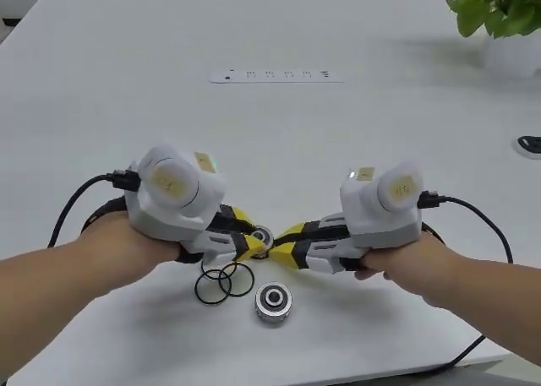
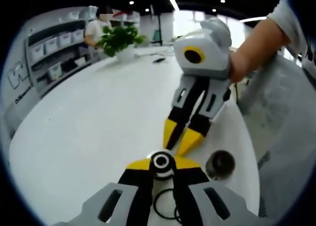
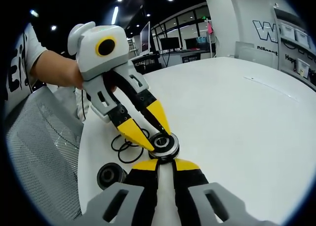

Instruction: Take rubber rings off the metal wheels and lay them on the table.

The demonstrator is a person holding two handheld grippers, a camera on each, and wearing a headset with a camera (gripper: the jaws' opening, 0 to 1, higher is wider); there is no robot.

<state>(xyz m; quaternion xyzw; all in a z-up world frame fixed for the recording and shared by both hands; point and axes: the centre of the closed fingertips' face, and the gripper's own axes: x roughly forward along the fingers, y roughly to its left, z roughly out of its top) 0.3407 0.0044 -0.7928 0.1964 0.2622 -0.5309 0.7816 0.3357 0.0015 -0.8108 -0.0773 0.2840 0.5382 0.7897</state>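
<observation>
- Two grippers meet tip to tip low over the near edge of the desk (image 1: 380,107), with your forearms (image 1: 59,276) coming in from either side and angled inward.
- Your left gripper (image 1: 251,245) points right and a little down. Its jaws are clamped on a metal wheel (image 1: 260,235), which is held just above the desk.
- Your right gripper (image 1: 281,239) points left. Its jaws are drawn close together at that wheel's rim, and you cannot tell whether they pinch anything.
- Several black rubber rings (image 1: 224,282) lie overlapping on the desk beneath the left gripper.
- One second metal wheel (image 1: 274,301) lies flat just beside the rings, nearer to you.
</observation>
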